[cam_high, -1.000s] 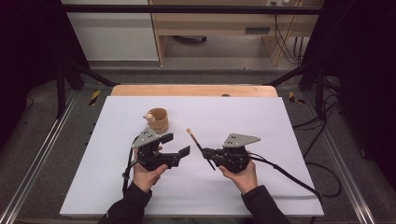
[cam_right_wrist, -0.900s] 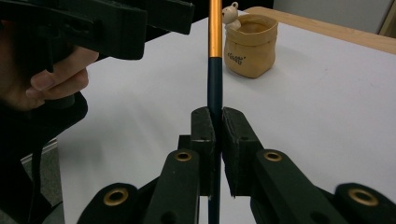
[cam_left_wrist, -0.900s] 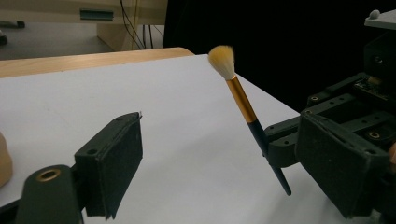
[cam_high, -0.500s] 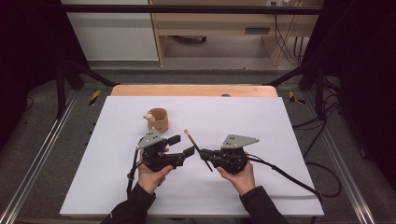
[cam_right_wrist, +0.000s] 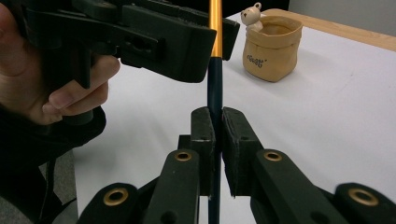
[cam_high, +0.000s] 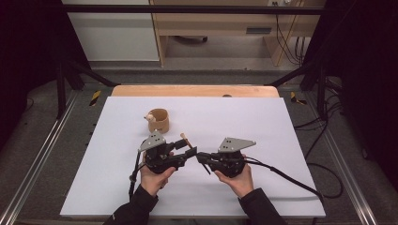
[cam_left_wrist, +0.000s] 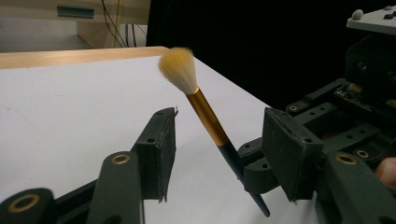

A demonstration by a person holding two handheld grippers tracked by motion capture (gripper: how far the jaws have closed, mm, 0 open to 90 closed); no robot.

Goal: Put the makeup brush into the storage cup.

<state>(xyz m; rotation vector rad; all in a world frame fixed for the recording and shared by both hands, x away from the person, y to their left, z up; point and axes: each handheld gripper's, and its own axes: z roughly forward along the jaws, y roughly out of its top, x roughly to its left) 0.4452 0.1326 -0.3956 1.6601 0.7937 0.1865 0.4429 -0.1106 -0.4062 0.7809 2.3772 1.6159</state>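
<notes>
The two grippers meet near the white board's point(cam_high: 281, 140) front edge, blocking passage between them. A small tan pot point(cam_high: 159, 120) stands behind the left gripper point(cam_high: 190, 153). The board's right half and back edge are open.

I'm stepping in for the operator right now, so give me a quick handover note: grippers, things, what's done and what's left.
Right gripper: shut on the brush at its dark handle, bristles up, off the table.
Left gripper: open, jaws either side of the brush's shaft, not yet gripping.
Pouch: upright on the white table beyond the left gripper, with a small bear figure at its rim.
Done: brush lifted and brought between the left jaws.
Left: probably close the left gripper, release the right; the pouch may be where the brush goes.
</notes>
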